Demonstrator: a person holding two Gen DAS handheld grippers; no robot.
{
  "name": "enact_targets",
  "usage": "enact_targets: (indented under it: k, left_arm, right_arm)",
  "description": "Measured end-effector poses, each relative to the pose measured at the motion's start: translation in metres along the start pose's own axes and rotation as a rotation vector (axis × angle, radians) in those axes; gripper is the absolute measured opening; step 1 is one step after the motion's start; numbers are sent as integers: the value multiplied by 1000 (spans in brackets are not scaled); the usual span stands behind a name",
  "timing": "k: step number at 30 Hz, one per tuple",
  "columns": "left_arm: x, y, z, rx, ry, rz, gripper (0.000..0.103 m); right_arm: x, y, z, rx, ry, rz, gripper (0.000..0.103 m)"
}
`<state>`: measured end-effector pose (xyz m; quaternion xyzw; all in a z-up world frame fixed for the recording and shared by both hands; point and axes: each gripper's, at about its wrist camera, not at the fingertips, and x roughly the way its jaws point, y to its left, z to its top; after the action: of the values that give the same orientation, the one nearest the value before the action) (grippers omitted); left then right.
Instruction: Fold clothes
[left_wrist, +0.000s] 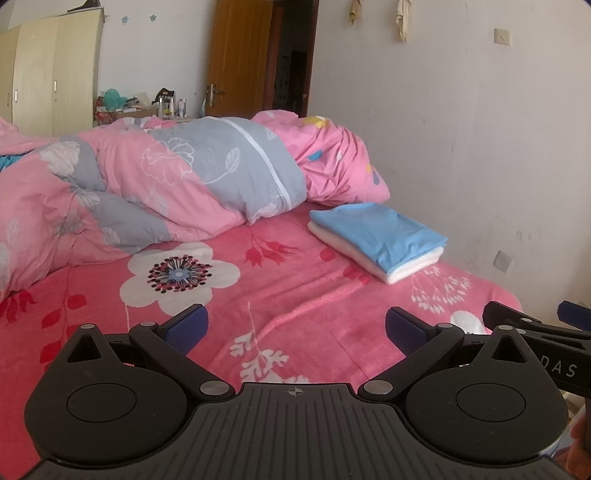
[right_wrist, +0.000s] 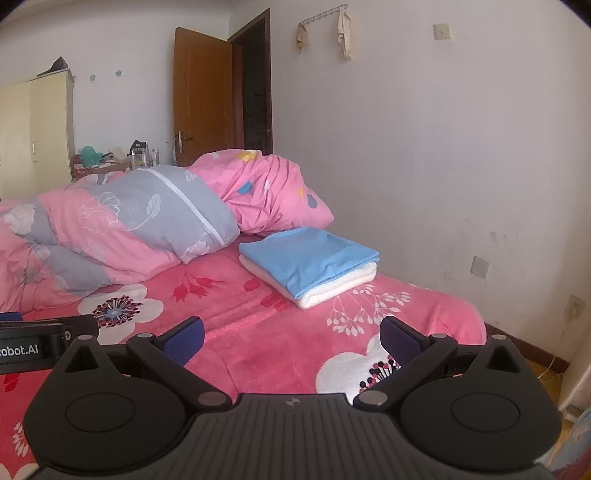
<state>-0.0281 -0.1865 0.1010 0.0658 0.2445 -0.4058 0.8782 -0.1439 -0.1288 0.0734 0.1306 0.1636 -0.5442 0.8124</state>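
A folded blue garment (left_wrist: 380, 232) (right_wrist: 314, 258) lies on top of a folded white one (left_wrist: 391, 266) (right_wrist: 328, 288), stacked on the pink floral bed sheet (left_wrist: 288, 295) (right_wrist: 236, 332) near the wall. My left gripper (left_wrist: 295, 328) hovers open over the sheet, well short of the stack, with nothing between its blue pads. My right gripper (right_wrist: 291, 336) is open too, empty, and also short of the stack. In the left wrist view the right gripper (left_wrist: 535, 325) shows at the right edge. Part of the left gripper's black body (right_wrist: 40, 341) shows at the left edge of the right wrist view.
A bunched pink and grey floral quilt (left_wrist: 166, 184) (right_wrist: 129, 229) fills the far left of the bed, with a pink pillow (left_wrist: 332, 162) (right_wrist: 273, 192) behind the stack. White wall on the right, brown door (left_wrist: 240, 59) ajar, wardrobe (left_wrist: 51, 74) far left, cluttered table beside it.
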Motion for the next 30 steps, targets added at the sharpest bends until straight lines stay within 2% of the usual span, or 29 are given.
enact_targets:
  k: [30]
  left_arm:
    - [-2,-2,-2,-1,-8,8,103]
  right_arm:
    - [-2,1,-1,-35,0,-62,103]
